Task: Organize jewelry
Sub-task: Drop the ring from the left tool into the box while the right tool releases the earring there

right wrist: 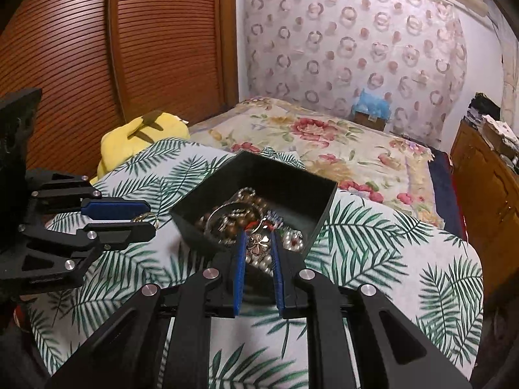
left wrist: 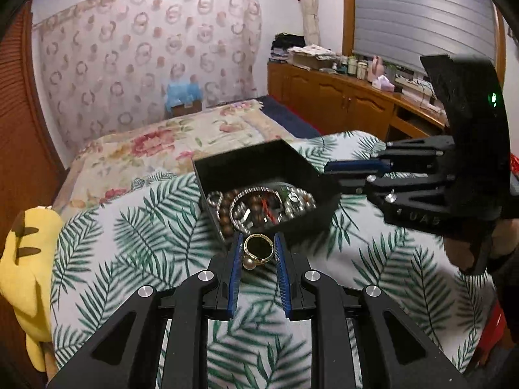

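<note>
A black open box sits on the palm-leaf cloth and holds bead bracelets and a silver watch. My left gripper is shut on a gold ring with a pearl, just in front of the box's near wall. In the right wrist view the box is ahead, and my right gripper is shut on a silver pearl bracelet with a clover charm at the box's near corner. The left gripper shows at the left with the ring.
The palm-leaf cloth covers a raised surface beside a floral bed. A yellow plush toy lies at the left edge. A wooden cabinet with clutter stands at the far right, and a slatted wardrobe at the left.
</note>
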Tool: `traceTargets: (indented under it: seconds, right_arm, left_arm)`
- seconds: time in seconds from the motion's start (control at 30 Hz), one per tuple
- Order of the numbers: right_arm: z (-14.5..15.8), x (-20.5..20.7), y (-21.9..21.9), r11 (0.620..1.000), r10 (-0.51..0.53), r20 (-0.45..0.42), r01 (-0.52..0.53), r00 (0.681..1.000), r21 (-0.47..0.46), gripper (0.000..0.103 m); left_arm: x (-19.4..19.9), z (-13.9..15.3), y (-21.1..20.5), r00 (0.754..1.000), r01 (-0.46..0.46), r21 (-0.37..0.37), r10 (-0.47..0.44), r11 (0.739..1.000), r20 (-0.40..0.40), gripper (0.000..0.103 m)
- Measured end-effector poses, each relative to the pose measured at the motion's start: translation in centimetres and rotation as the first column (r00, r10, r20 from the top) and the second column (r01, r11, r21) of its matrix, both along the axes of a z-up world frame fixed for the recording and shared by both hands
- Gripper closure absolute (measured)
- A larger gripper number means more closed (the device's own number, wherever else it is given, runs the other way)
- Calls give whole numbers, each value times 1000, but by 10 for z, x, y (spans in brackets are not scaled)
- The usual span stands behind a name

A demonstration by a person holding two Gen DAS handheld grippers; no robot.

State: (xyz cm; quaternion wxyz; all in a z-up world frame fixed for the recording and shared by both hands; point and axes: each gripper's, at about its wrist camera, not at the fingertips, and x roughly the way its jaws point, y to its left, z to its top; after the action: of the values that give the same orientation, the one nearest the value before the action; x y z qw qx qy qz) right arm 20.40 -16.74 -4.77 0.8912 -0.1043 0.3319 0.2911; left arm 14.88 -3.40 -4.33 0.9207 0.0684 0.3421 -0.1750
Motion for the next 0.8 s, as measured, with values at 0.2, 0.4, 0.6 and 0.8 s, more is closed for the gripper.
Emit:
traceTargets:
  seconds: [0.2,0.4,0.6,0.8]
  right_arm:
    - [-2,13,-1,1000,-20,-10,20,1000,11,85]
    - [0,14,-10,999,-42,-13,43,999,31,78]
    - [7,2,-22,996,-68,6,68,998,58,78]
    - [12,-10,-34,990,-115,25,112,993,87,78]
  left_arm:
    - [16,2,-4,1000,-10,0,10,1000,4,85]
    - [30,0,-9,1000,-23,-9,23,1000,0,85]
    - [39,-1,-11,999,-42,-27,42,999,-7,85]
    - [41,-2,-10,998,-69,-33,69,997,-7,77]
